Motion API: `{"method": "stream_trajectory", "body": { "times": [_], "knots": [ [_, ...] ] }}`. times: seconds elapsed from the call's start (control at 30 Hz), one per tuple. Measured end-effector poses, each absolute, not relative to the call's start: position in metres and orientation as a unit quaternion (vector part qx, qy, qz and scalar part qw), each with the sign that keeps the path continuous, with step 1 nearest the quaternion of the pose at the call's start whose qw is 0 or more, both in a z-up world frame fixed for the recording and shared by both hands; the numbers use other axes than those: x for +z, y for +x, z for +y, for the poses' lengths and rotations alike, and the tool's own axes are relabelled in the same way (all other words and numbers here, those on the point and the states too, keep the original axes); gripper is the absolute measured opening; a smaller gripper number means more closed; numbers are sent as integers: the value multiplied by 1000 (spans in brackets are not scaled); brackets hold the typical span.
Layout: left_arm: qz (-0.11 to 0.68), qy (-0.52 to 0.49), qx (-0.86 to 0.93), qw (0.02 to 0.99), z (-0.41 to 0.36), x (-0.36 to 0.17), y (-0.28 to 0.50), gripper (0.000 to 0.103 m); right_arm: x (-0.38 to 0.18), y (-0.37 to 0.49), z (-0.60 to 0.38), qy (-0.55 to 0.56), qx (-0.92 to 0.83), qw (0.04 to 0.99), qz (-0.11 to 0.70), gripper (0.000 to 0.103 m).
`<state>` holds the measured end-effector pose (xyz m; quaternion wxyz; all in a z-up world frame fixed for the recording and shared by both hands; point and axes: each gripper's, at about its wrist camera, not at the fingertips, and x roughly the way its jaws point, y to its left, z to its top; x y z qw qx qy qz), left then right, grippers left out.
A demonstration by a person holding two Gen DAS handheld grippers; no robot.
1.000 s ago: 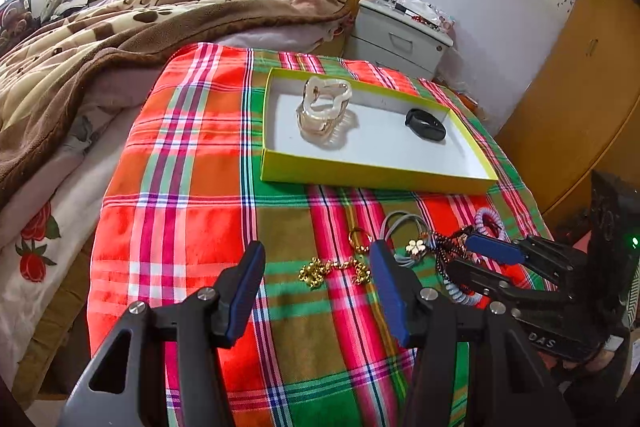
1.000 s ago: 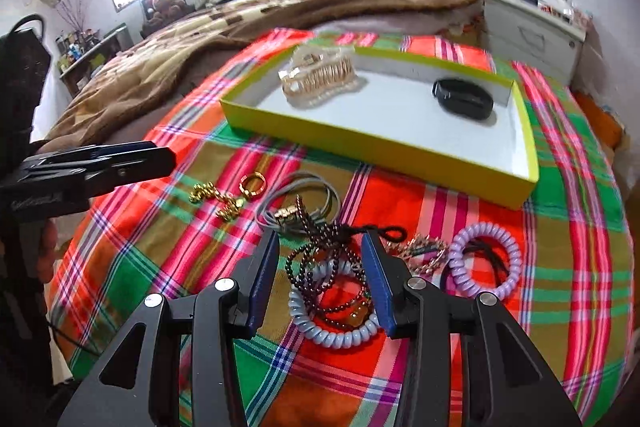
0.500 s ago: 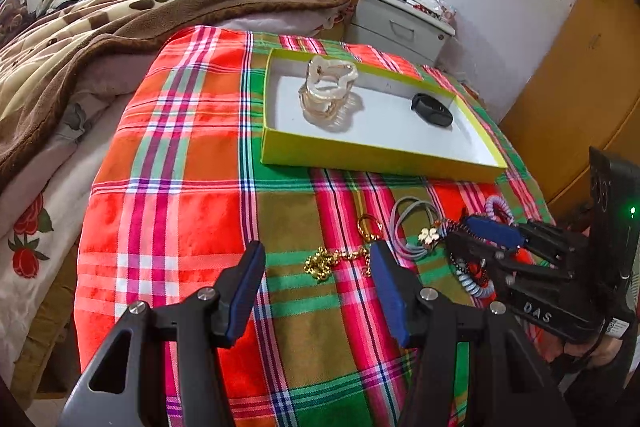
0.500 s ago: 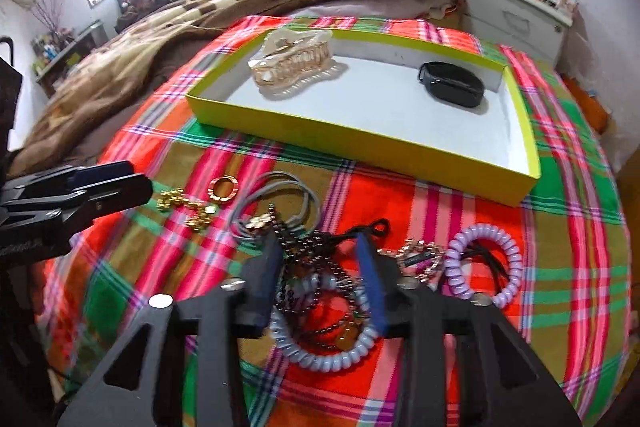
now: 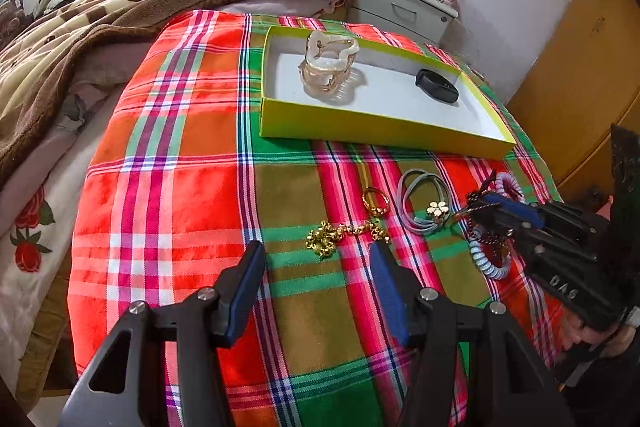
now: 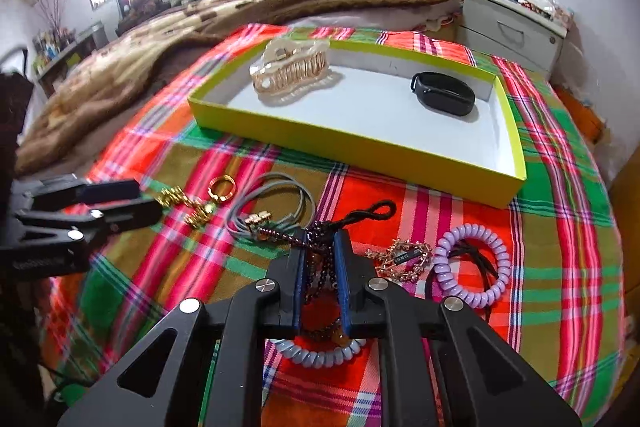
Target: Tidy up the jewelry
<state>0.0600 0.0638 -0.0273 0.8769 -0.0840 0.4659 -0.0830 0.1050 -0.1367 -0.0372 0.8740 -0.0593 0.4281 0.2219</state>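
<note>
A yellow-green box (image 6: 516, 147) (image 5: 360, 131) holds a clear hair claw (image 6: 290, 69) (image 5: 330, 65) and a black band (image 6: 442, 93) (image 5: 436, 85). My right gripper (image 6: 320, 251) (image 5: 484, 205) is shut on a dark bead bracelet (image 6: 320, 267), above a pale blue coil tie (image 6: 320, 353). My left gripper (image 5: 316, 267) (image 6: 140, 197) is open, just short of a gold chain (image 5: 340, 233) (image 6: 188, 207). A gold ring (image 5: 376, 201) (image 6: 221, 187) and grey hair ties (image 5: 424, 199) (image 6: 276, 199) lie between the grippers.
A lilac coil tie (image 6: 472, 263) and a rose-gold chain bracelet (image 6: 400, 259) lie right of my right gripper. All rests on a plaid cloth (image 5: 180, 187). A brown blanket (image 5: 120, 7) covers the bed behind, with a grey nightstand (image 5: 400, 7) beside it.
My right gripper has closed its fingers on the dark bead bracelet. My left gripper has stayed open and drawn slightly closer to the gold chain.
</note>
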Motion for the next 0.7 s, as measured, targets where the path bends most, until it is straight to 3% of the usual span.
{"method": "stream_trajectory", "body": {
  "times": [0.7],
  "knots": [
    [468, 10, -57, 882, 45, -29, 73, 56, 7, 99, -170, 19, 245, 900, 360, 14]
  ]
}}
